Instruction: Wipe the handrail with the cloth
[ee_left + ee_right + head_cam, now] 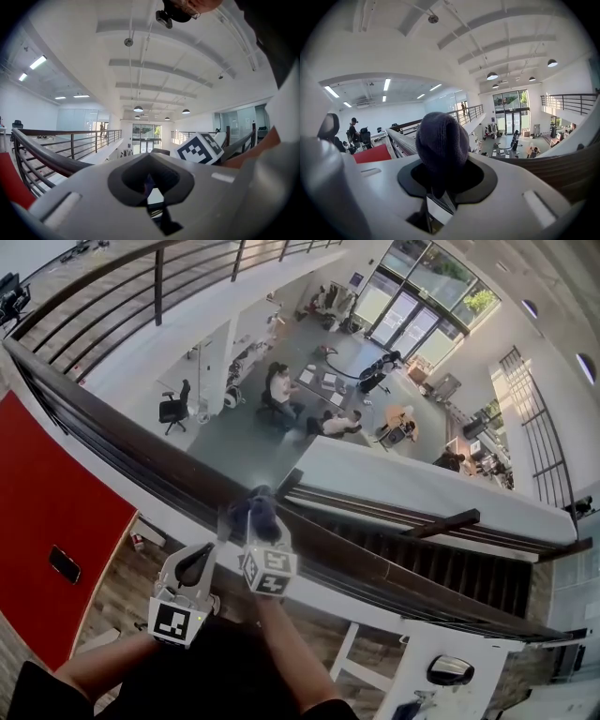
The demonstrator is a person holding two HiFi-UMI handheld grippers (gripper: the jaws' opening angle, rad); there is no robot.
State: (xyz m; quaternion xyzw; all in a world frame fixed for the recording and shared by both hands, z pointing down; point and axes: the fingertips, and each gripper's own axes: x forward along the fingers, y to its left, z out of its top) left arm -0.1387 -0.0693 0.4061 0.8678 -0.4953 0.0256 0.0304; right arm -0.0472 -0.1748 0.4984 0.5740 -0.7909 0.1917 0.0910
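Item: dark purple-blue knitted cloth, bunched, clamped between the jaws of the right gripper; it sits on the dark brown wooden handrail, about mid-length, above the open hall. Left gripper: jaws together, holding nothing, just beside the right gripper, on the near side of the rail
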